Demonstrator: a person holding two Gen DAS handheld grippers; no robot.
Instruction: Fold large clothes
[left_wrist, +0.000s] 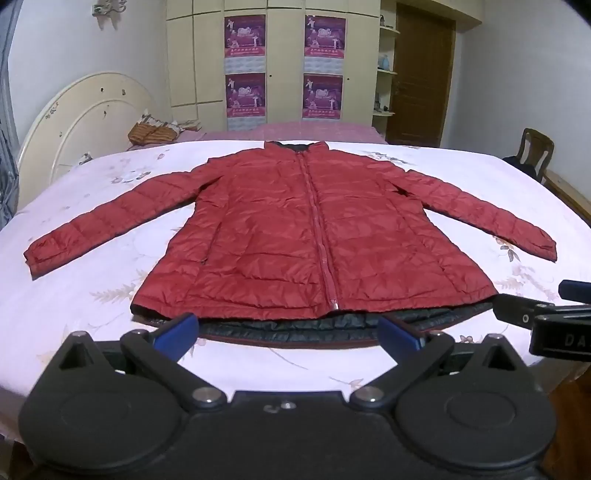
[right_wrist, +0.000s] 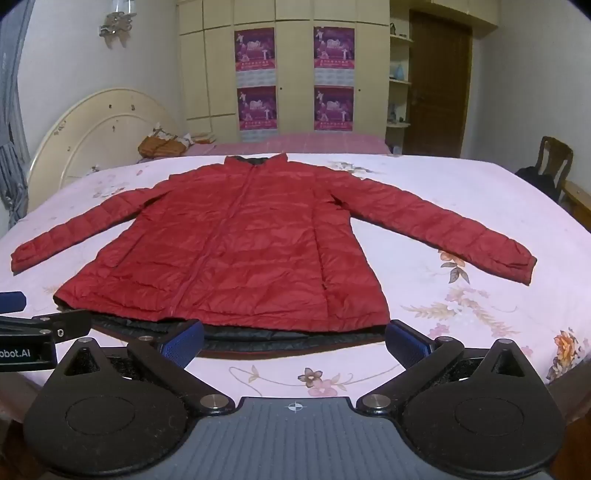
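Already spread flat, a red quilted jacket (left_wrist: 295, 236) lies face-up on a floral bedsheet (left_wrist: 92, 295), zipped to the collar, both sleeves angled out toward the near corners and a strip of dark lining (left_wrist: 295, 328) showing beneath the front hem. Nothing has been folded yet.

Judged from this layout, the first fold should begin with a sleeve: take the left cuff (left_wrist: 40, 254) or the right cuff (right_wrist: 517, 266) by its edge, lift it just clear of the slippery shell, and carry it across the chest so the sleeve lies straight over the body without dragging the jacket askew. Gripping only one layer of the thin padded fabric risks it sliding out, so a full pinch through the cuff looks wiser.

The left gripper (left_wrist: 288, 328) hovers just short of the hem, near the zip's lower end, its blue pads spread wide and holding nothing. The right gripper (right_wrist: 295, 338) is likewise released and empty, poised before the hem's right half, beside its partner.

Beyond the bed stand a cream headboard (left_wrist: 85, 118), a wardrobe (left_wrist: 284, 55) with purple posters, and a wooden chair (left_wrist: 535, 151).
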